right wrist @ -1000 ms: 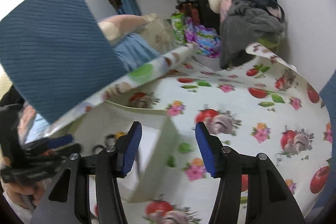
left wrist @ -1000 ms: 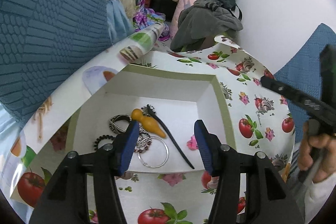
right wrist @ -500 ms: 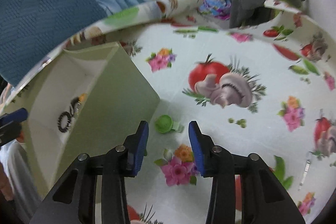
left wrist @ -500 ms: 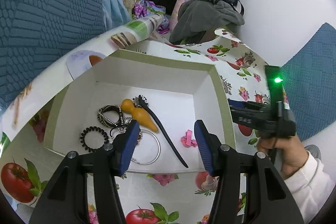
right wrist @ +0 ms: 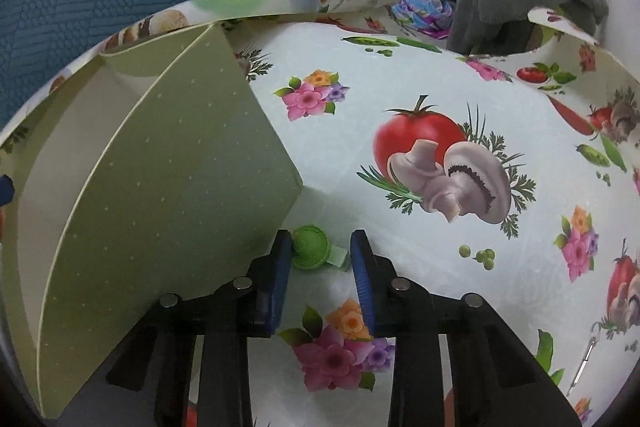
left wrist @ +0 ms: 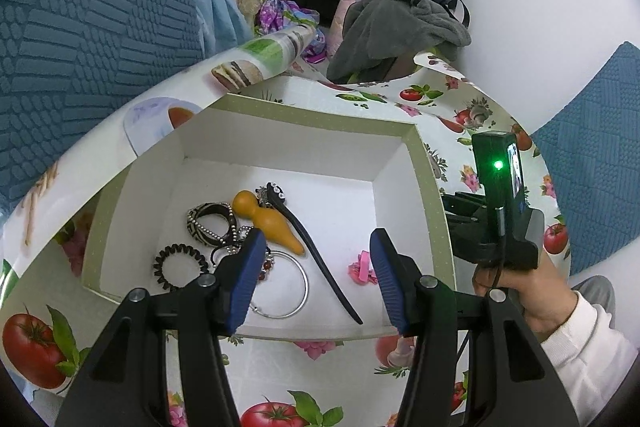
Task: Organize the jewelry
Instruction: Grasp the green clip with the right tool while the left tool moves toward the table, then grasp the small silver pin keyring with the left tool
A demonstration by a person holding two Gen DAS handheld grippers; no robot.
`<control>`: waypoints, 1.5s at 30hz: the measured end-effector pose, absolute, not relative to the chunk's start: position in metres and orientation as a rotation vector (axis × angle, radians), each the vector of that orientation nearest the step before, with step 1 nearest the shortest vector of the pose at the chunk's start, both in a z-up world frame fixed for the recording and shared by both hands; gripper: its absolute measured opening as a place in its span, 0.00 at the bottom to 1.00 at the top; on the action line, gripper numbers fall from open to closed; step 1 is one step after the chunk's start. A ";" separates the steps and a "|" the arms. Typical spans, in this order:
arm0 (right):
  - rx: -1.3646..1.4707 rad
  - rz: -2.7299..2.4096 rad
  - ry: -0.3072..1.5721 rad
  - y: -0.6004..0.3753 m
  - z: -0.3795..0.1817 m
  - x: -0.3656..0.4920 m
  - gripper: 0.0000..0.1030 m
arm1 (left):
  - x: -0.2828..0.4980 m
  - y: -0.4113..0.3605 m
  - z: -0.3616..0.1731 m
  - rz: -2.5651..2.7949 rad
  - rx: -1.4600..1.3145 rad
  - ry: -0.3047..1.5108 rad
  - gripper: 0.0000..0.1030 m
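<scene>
A green box with a white inside (left wrist: 434, 195) sits on the patterned tablecloth. In it lie an orange pin (left wrist: 268, 223), a black hair stick (left wrist: 316, 251), patterned bangles (left wrist: 210, 221), a black hair tie (left wrist: 178, 265), a silver hoop (left wrist: 294, 291) and a pink clip (left wrist: 362, 267). My left gripper (left wrist: 316, 271) is open and empty above the box's near side. My right gripper (right wrist: 320, 255) is open, low over the cloth beside the box wall (right wrist: 160, 195), with a small green round piece (right wrist: 312, 247) between its fingertips. The right gripper body shows in the left wrist view (left wrist: 496, 219).
The tablecloth (right wrist: 440, 99) has tomato, mushroom and flower prints and curls up at the far edge. A blue textured cushion (left wrist: 88, 11) stands at the left. Piled clothes (left wrist: 400, 15) lie behind the table. A thin metal piece (right wrist: 584, 359) lies at the right.
My right gripper has swung down close to the cloth beside the box and narrowed around the green piece. My left gripper has moved slightly closer over the box.
</scene>
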State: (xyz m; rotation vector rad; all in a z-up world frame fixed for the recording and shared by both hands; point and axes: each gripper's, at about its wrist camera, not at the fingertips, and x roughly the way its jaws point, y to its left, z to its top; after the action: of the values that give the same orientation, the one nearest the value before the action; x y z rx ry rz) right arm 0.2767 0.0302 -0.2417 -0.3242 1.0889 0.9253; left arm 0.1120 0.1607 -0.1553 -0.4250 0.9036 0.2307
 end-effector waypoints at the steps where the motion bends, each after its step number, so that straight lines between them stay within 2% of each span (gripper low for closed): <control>1: -0.323 0.923 1.089 0.030 -0.242 0.276 0.27 | 0.112 0.160 -0.155 0.232 -0.425 0.903 0.53; 8: -0.357 0.897 1.091 0.029 -0.239 0.269 0.23 | 0.115 0.156 -0.152 0.233 -0.440 0.895 0.53; 14: -0.321 0.850 1.065 0.002 -0.215 0.274 0.23 | 0.130 0.133 -0.142 0.193 -0.442 0.868 0.53; 26: -0.193 0.615 0.996 -0.110 -0.148 0.301 0.23 | 0.181 0.054 -0.141 0.056 -0.446 0.873 0.53; 41: -0.070 0.485 0.930 -0.209 -0.116 0.299 0.23 | 0.255 -0.036 -0.205 -0.111 -0.419 0.973 0.49; 45: 0.009 0.460 0.901 -0.225 -0.110 0.304 0.23 | 0.284 -0.055 -0.229 -0.122 -0.422 0.993 0.41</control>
State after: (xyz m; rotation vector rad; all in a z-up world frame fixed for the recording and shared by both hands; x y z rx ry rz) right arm 0.3041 -0.2252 -0.1098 0.0086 0.9009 0.4603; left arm 0.2837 -0.0548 -0.2294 -0.4223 0.9928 -0.1224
